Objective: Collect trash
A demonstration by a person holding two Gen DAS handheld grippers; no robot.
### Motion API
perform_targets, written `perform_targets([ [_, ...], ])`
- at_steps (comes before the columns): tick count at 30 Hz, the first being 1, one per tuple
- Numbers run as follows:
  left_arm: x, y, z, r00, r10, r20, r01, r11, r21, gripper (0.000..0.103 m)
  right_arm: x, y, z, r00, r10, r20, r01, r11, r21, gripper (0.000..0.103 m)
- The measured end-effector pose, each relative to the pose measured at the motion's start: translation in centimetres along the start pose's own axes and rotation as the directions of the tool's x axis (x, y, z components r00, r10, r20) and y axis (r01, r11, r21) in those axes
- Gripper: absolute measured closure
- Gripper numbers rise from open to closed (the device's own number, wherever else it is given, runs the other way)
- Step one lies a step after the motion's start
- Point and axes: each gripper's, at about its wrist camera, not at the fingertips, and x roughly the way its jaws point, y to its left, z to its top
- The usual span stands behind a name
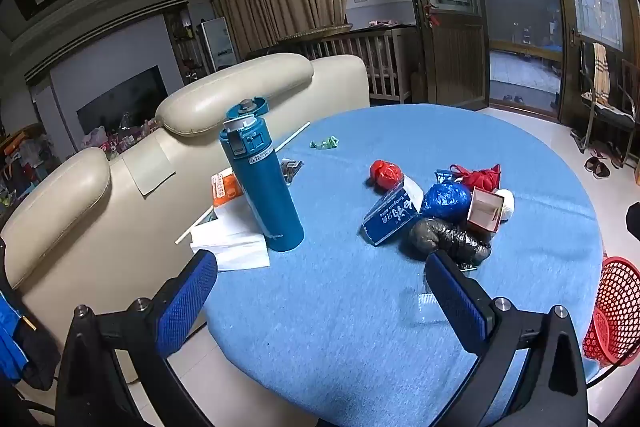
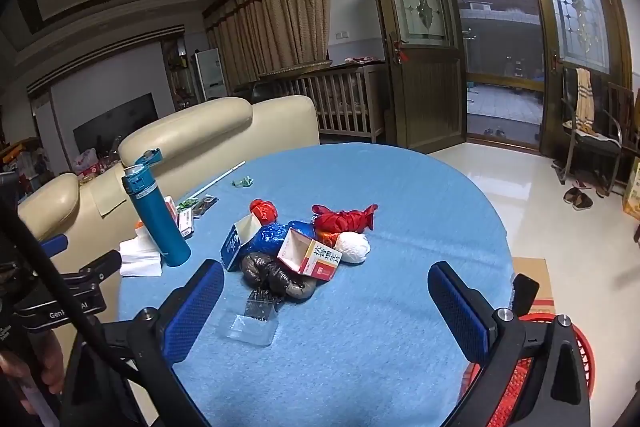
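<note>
A pile of trash lies mid-table on the blue cloth [image 1: 340,307]: a blue toothpaste box [image 1: 388,217], a blue bag [image 1: 446,201], a black bag [image 1: 448,237], a red bag [image 1: 385,174], red cloth [image 1: 482,177], an open red-white carton [image 2: 310,255], a white ball [image 2: 353,246]. A clear plastic tray [image 2: 252,325] lies nearest me. A green wrapper [image 1: 325,143] lies farther back. My left gripper [image 1: 320,291] is open and empty, short of the pile. My right gripper [image 2: 326,307] is open and empty, above the near cloth.
A teal bottle [image 1: 262,187] stands at the left on white paper [image 1: 236,245], beside an orange box [image 1: 224,189] and a white stick [image 1: 294,137]. A red mesh basket [image 1: 614,311] sits on the floor at the right. A cream sofa [image 1: 100,187] borders the table's left.
</note>
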Motion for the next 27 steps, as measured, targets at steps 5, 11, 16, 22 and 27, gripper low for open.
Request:
perform_targets([
  [5, 0.22, 0.01, -0.08, 1.000, 0.001, -0.006, -0.001, 1.000, 0.000, 0.000, -0.26, -0.40, 0.17, 1.000, 0.005, -0.002, -0.005, 1.000, 0.006, 0.000],
  [11, 0.36, 0.06, -0.20, 1.000, 0.000, -0.010, 0.000, 1.000, 0.000, 0.000, 0.16, -0.24, -0.04, 1.000, 0.010, -0.005, -0.010, 1.000, 0.006, 0.000],
  [16, 0.52, 0.14, -0.23, 1.000, -0.001, -0.013, 0.001, 1.000, 0.000, 0.000, 0.16, 0.07, -0.06, 1.000, 0.017, -0.001, -0.017, 1.000, 0.019, 0.000],
  [22, 0.80, 0.22, -0.34, 1.000, -0.002, -0.021, 0.002, 1.000, -0.001, 0.000, 0.41, 0.26, 0.11, 1.000, 0.030, -0.004, -0.030, 0.999, 0.021, 0.000],
  [27, 0.97, 0.14, -0.34, 1.000, -0.004, -0.027, 0.004, 1.000, 0.003, 0.000, 0.44, 0.55, 0.37, 0.999, 0.040, -0.001, -0.040, 0.999, 0.009, 0.000],
])
